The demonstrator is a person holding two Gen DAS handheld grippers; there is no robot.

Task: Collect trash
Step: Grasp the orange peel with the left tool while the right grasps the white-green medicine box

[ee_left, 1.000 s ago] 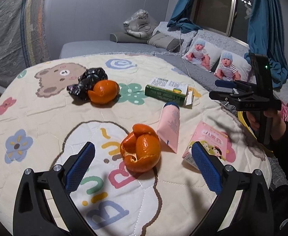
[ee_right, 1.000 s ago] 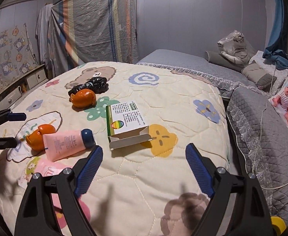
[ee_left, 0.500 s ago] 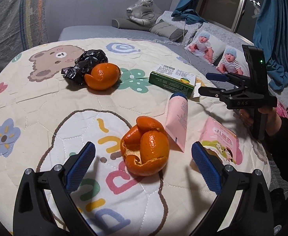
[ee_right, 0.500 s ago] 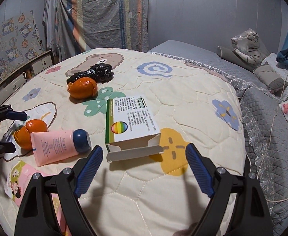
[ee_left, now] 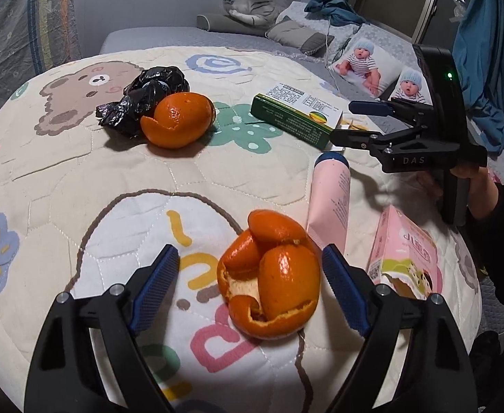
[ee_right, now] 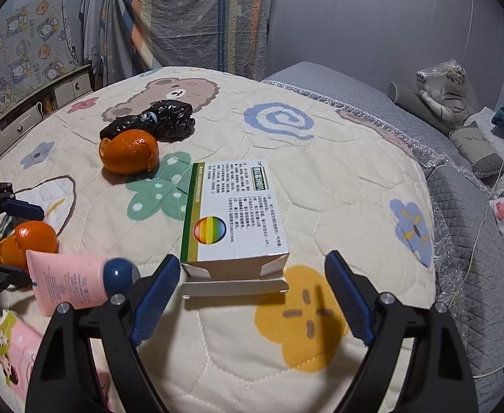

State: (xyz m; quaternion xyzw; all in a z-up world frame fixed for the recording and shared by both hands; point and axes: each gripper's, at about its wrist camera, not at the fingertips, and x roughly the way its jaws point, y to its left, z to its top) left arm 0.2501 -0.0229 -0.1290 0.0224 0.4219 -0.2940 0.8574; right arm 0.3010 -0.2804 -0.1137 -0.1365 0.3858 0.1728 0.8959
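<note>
Left wrist view: the left tool (ee_left: 248, 275) has its jaws spread wide, though they have just been closing. The near orange peel (ee_left: 269, 275) lies on the quilt (ee_left: 62, 172) between the blue pads, touching neither. Only this view shows the hand (ee_left: 475, 189) gripping the right tool (ee_left: 362, 122), which hangs over the green box (ee_left: 296, 113) and the pink tube (ee_left: 331, 199). A second peel (ee_left: 179, 118) lies against a black bag (ee_left: 142, 103) farther off. A pink packet (ee_left: 403, 251) lies at right.

Right wrist view: the right tool (ee_right: 252, 282) is wide and empty. The box (ee_right: 233, 213), its end flap open, lies just ahead of the pads, not between them. Only this view shows its printed white face
</note>
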